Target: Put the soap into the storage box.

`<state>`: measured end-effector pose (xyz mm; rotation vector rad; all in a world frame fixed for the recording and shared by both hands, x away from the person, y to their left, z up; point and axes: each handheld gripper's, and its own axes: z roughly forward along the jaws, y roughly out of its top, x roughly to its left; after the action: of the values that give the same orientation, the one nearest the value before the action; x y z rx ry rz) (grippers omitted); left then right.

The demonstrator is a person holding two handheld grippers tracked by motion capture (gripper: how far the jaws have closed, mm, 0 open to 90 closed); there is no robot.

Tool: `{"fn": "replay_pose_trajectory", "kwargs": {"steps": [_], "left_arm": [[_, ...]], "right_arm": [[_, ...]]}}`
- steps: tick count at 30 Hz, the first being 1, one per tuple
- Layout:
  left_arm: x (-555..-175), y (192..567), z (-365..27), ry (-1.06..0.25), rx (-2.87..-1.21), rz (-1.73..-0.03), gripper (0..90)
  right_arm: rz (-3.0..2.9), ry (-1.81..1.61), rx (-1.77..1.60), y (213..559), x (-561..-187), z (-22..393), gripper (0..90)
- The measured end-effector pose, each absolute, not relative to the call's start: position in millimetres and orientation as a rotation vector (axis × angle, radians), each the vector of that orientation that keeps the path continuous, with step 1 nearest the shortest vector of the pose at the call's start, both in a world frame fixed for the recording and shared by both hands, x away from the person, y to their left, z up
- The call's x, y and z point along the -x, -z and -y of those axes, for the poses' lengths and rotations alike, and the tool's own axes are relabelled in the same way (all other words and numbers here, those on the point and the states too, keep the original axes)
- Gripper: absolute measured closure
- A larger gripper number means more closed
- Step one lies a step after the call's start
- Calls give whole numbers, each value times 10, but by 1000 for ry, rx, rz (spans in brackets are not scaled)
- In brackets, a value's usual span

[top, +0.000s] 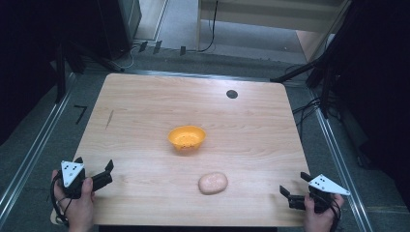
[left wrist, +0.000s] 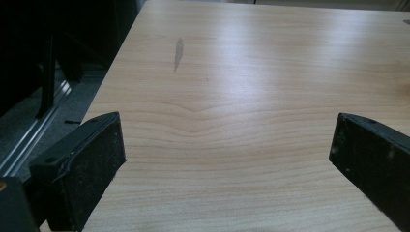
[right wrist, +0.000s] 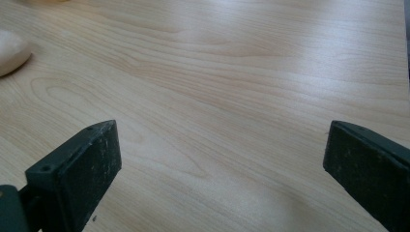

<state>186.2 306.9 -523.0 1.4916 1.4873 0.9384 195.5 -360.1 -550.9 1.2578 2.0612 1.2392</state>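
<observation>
An orange bowl stands near the middle of the wooden table. A pale pink, rounded lump lies in front of it, nearer the person; its edge also peeks in at the left of the right gripper view. My left gripper rests at the table's front left corner, held by a hand, jaws wide apart over bare wood. At the front right corner my right gripper is likewise open with nothing between its jaws.
A small dark round spot marks the table's far right part. A grey smear lies on the left side, also seen in the left gripper view. Metal rails and cables run beside the table on the floor.
</observation>
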Motion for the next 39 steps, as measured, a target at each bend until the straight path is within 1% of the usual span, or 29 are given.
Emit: {"fn": "replay_pose_trajectory", "kwargs": {"steps": [6,10,13,15,18,24,32,35,39], "left_arm": [[-1844,5229,-3060,-943,-1507,-1460,0],[-1855,5231,-3027,-959,-1542,-1449,0],[-1864,5232,-2975,-991,-1594,-1430,0],[-1865,5232,-2966,-995,-1604,-1426,0],[-1871,5232,-2979,-980,-1605,-1427,0],[-1883,5232,-2977,-969,-1612,-1432,0],[-1888,5232,-2982,-962,-1613,-1434,0],[-1893,5232,-2981,-956,-1618,-1432,0],[-1894,5231,-2983,-952,-1621,-1432,0]], "right_arm": [[-2121,-1188,-1174,5510,-1945,3531,3],[-2148,-1194,-1175,5501,-1977,3538,4],[-2179,-1169,-1166,5454,-2007,3541,28],[-2187,-1159,-1158,5430,-2019,3535,29],[-2242,-1098,-1097,5311,-2063,3450,29],[-2391,-976,-940,5192,-2194,3253,33],[-2490,-998,-875,5104,-2376,3134,43],[-2542,-991,-844,5092,-2443,3074,67],[-2595,-988,-820,5080,-2491,2988,72]]}}
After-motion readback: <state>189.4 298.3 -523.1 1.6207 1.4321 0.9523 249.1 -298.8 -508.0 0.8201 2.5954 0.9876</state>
